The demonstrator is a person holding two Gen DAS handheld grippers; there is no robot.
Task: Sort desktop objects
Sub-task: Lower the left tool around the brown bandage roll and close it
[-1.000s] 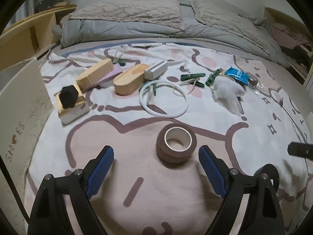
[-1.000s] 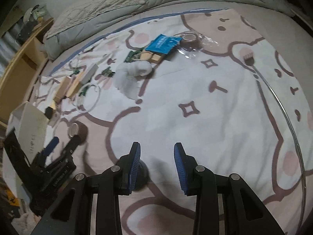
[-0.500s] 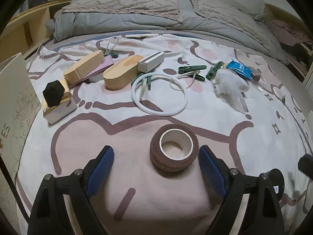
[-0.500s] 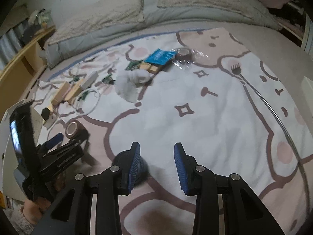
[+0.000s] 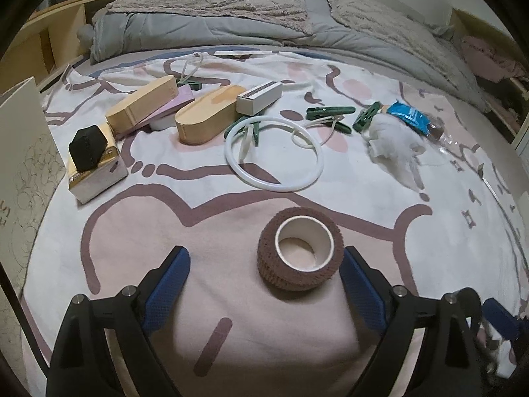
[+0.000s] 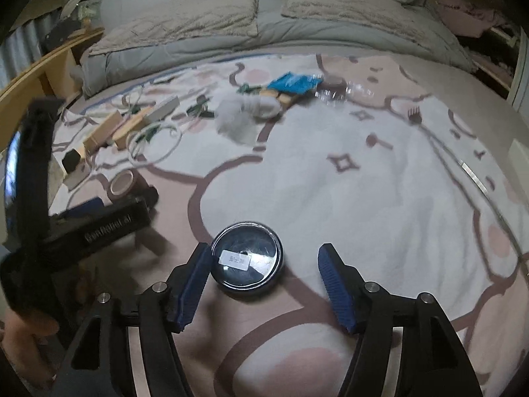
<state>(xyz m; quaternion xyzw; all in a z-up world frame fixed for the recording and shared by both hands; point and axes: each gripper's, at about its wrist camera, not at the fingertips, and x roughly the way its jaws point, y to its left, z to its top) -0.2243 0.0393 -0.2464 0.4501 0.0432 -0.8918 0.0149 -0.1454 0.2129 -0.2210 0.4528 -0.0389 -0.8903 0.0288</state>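
Observation:
A brown tape roll lies flat on the pink blanket between the fingers of my left gripper. Those jaws stand wide and are still opening; the right pad is close to the roll, the left pad far from it. My right gripper is opening over a round dark tin with a white label. The tin rests on the blanket beside the left pad, with a wide gap to the right one. In the right wrist view the left gripper and the roll show at the left.
Farther back lie wooden boxes, a white ring, green clips, a white cloth, a blue packet and a black-topped box. A white board stands left. A grey duvet lines the back.
My right gripper has gone from shut to open, baring the dark tin between its fingers, and has swung toward the left gripper. The tape roll sits deeper between the left fingers.

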